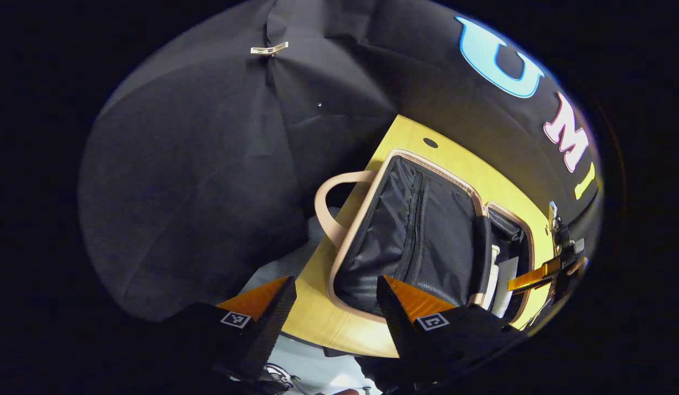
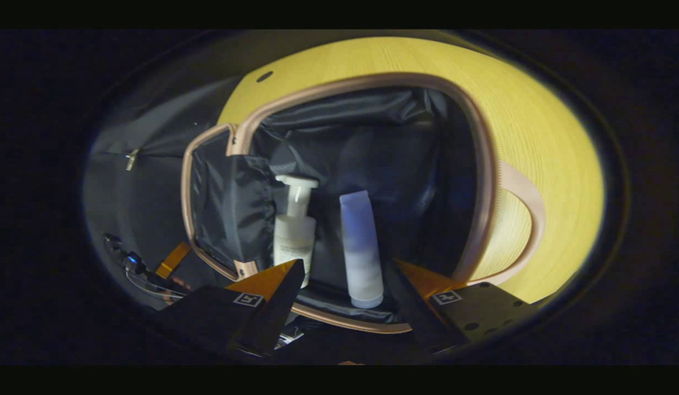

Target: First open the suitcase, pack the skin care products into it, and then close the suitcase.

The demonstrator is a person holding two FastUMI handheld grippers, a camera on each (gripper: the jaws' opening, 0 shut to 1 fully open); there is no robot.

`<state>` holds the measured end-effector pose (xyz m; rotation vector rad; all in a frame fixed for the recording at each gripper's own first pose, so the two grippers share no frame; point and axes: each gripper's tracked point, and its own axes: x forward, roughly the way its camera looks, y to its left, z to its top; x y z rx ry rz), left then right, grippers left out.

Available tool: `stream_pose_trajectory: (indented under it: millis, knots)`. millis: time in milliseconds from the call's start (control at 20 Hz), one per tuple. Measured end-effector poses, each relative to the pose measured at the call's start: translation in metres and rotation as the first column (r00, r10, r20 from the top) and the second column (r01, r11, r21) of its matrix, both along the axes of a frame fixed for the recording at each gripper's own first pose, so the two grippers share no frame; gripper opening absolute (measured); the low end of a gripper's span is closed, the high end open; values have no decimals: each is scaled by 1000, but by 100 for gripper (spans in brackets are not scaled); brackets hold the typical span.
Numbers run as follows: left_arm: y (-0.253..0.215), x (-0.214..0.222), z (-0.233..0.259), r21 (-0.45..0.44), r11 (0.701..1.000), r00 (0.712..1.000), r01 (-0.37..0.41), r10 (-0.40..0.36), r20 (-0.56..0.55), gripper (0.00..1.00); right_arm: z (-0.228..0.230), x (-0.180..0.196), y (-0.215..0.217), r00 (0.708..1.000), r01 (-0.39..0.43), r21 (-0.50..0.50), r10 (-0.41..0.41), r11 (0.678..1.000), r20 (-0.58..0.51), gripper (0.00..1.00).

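Yellow table (image 2: 553, 164), suitcase (image 2: 482, 181) open, pump bottle (image 2: 294, 233) and tube (image 2: 361, 247) inside.
Both the left gripper (image 1: 336, 307) and right gripper (image 2: 344, 291) are spread, empty; the lid seems light and stiff, best taken at its rim.

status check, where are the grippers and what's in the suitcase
Left gripper open, empty, over table edge. Right gripper open above open suitcase. Pump bottle and tube lying inside. Nothing in the way.

I can't make out any readable text. The pump bottle (image 2: 294, 237) lying in the suitcase (image 2: 372, 137) has a label with print too small and blurred for me to read. The tube (image 2: 361, 247) beside it shows no legible lettering.
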<state>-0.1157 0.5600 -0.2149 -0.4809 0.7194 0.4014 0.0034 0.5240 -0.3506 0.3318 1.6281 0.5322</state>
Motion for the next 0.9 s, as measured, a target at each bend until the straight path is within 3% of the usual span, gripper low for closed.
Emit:
stream_pose_trajectory:
  millis: [50, 100, 150, 200, 250, 400, 500, 700, 900]
  knots:
    - [14, 6, -7, -13, 1000, 1000, -5, 5, -1, 94, 10, 4, -1, 999, 16, 32, -17, 999, 35, 96]
    - [31, 14, -2, -20, 1000, 1000, -12, 12, -12, 94, 23, 9, -3, 997, 26, 65, -30, 998, 67, 85]
    - [43, 20, 4, -16, 1000, 1000, -24, 24, -19, 94, 35, 11, -9, 995, 32, 90, -40, 995, 92, 96]
    - [59, 29, 7, -9, 999, 999, -37, 37, -23, 94, 43, 11, -17, 993, 33, 107, -45, 994, 111, 84]
    - [65, 36, 2, -9, 999, 998, -51, 51, -38, 94, 48, 10, -27, 991, 32, 108, -46, 994, 129, 96]
    - [89, 58, -17, -16, 997, 990, -80, 78, -117, 94, 55, 10, -62, 981, 19, 84, -35, 996, 189, 98]
    - [95, 71, -29, 2, 998, 985, -63, 62, -161, 94, 66, 7, -74, 980, 31, 94, -49, 995, 194, 96]
    - [99, 94, -46, 35, 999, 968, -15, 23, -249, 94, 93, 17, -87, 967, 119, 164, -152, 979, 205, 96]
    - [91, 112, -57, 9, 998, 958, 59, -54, -281, 93, 87, 20, -114, 956, 160, 120, -184, 980, 229, 96]
